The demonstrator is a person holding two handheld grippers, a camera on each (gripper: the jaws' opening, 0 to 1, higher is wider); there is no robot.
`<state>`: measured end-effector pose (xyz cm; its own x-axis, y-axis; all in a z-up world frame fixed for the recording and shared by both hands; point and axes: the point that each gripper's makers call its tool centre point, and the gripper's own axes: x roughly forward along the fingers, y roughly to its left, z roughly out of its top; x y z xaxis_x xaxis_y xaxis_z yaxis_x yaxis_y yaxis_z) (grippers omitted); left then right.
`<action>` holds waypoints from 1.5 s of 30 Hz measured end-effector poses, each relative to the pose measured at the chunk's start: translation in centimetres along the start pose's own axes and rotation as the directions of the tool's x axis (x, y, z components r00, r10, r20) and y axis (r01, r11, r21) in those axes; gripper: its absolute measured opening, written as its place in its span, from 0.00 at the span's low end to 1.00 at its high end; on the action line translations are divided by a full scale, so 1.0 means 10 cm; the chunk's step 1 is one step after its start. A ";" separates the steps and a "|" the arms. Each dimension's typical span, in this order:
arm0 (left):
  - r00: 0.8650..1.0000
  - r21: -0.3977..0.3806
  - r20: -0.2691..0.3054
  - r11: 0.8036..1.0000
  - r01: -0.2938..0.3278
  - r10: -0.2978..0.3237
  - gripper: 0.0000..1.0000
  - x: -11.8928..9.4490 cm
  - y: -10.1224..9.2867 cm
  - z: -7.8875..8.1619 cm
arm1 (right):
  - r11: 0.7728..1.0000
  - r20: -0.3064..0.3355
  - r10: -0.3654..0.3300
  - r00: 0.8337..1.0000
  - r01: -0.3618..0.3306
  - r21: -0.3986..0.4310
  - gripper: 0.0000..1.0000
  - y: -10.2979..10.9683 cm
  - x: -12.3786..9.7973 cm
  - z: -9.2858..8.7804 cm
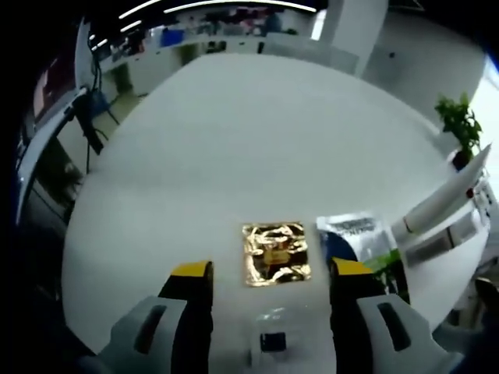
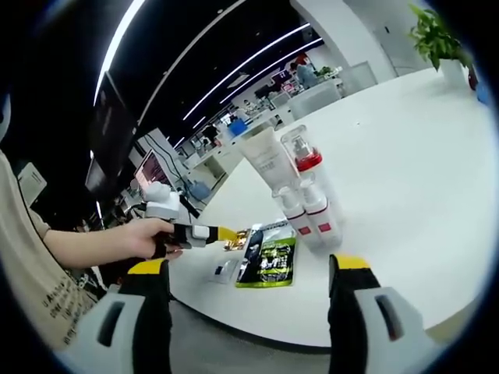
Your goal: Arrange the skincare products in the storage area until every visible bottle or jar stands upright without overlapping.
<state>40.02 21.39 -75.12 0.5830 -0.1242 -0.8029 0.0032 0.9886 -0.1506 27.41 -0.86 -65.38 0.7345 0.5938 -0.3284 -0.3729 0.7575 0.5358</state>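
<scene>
Left gripper view: left tongs (image 1: 270, 273) spread wide, yellow-tipped, empty, poised above white tabletop (image 1: 234, 140). Directly beyond the tips, gold foil sachet (image 1: 275, 253) lying flat; just beside it toward the right tip, a silver-blue sachet (image 1: 355, 234), also flat and partly behind that tip. Farther off at the tabletop's edge, white tube (image 1: 440, 202) leaning at an angle, its base hidden. Potted plant (image 1: 460, 125) beyond the edge; desks and ceiling light strips at the far end of an open office. Right gripper view: right tongs (image 2: 253, 276) likewise held wide and empty, off the near edge of the tabletop. Between the tips, green-and-black sachet (image 2: 269, 261) flat near the edge, with a small clear sachet (image 2: 226, 270) just beside it. Behind these, cluster of bottles upright and close together: two white pump bottles (image 2: 308, 210) with red bands, a clear-capped red-collared bottle (image 2: 302, 152), and a broad white tube standing cap-down. Left tongs seen entering from the left, held level in a person's hand (image 2: 148, 238), forearm extended across, tips at the gold foil sachet; contact not discernible. Beige sleeve at the far left.
</scene>
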 end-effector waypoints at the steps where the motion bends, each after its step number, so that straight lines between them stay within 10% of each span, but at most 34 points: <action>1: 1.000 0.001 0.005 1.000 0.006 -0.006 0.60 -0.02 -0.01 0.01 | 1.000 -0.002 0.002 1.000 -0.002 0.000 0.84 0.00 0.00 -0.01; 26: 0.976 0.105 0.053 0.973 0.205 -0.212 0.82 -0.67 -0.12 -0.41 | 0.999 -0.032 0.049 0.998 -0.049 -0.009 0.84 0.09 0.03 -0.06; 38: 0.936 0.147 0.162 0.945 0.291 -0.314 0.90 -1.22 -0.06 -0.48 | 0.999 -0.018 0.043 0.999 -0.043 -0.014 0.85 0.07 0.01 -0.03; 41: 0.881 0.152 0.247 0.914 0.376 -0.403 0.89 -1.38 -0.18 -0.40 | 0.999 -0.021 0.046 0.999 -0.046 -0.015 0.85 0.08 0.02 -0.04; 45: 0.865 0.189 0.269 0.904 0.384 -0.423 0.92 -1.48 -0.21 -0.41 | 0.999 -0.019 0.048 0.999 -0.048 -0.013 0.85 0.09 0.02 -0.03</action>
<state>28.05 20.84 -65.35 0.7218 -0.5030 -0.4753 0.3799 0.8621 -0.3355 27.02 0.04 -65.20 0.7047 0.6347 -0.3173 -0.4156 0.7316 0.5405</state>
